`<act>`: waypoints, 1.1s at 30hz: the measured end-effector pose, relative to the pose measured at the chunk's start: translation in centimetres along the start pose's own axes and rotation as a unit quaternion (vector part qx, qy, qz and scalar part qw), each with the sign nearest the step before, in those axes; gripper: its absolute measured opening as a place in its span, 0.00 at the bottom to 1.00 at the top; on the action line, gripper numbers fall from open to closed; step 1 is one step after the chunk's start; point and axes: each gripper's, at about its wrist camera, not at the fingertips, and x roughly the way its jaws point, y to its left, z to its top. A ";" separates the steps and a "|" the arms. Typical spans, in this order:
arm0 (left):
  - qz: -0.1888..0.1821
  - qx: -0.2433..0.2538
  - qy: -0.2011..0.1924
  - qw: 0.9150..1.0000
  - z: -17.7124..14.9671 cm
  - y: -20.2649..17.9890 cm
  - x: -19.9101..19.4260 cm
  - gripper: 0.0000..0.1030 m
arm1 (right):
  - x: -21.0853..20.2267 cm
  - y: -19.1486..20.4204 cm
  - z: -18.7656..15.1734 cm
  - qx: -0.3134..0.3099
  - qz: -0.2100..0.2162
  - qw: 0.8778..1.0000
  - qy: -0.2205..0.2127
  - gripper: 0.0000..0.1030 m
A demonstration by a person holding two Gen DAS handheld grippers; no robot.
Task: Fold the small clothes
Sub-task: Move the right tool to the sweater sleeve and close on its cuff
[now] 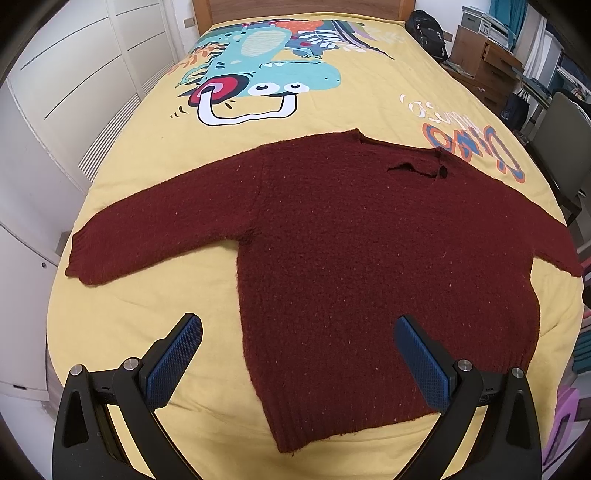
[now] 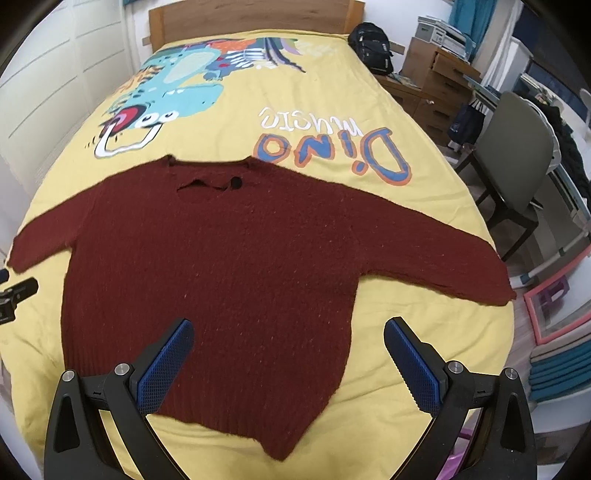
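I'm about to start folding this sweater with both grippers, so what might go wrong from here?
The sweater is thick, fuzzy knit, so the open left gripper may pinch one layer only. The right sleeve ends near the bed edge and might slip off. The soft yellow cover may bunch up under a drag.

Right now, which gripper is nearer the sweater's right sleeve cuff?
Right. The right gripper hangs open over the hem near that cuff; the left gripper hangs open over the opposite hem corner.

— What's the room like?
— A bed (image 1: 122, 314) under a yellow dinosaur-print cover, wooden headboard (image 2: 251, 14) behind, white panelled wardrobe doors (image 1: 74, 74) along the left.
— And the right side?
— A grey chair (image 2: 517, 155), wooden drawers (image 2: 436, 85), a black backpack (image 2: 371, 46), possibly a printer (image 2: 443, 33) on top.
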 end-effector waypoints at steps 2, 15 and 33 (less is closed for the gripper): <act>0.002 0.005 -0.001 1.000 0.4 -0.1 0.2 0.99 | 0.5 -1.3 0.4 0.014 0.004 1.000 -0.010 0.99; 0.019 0.035 0.006 0.999 5.0 -2.0 4.4 0.99 | 9.6 -21.9 2.7 0.212 -0.046 0.976 0.002 0.99; 0.022 0.015 0.055 0.998 6.9 -2.3 11.5 0.99 | 21.7 -41.3 -3.0 0.424 -0.087 0.898 0.084 0.96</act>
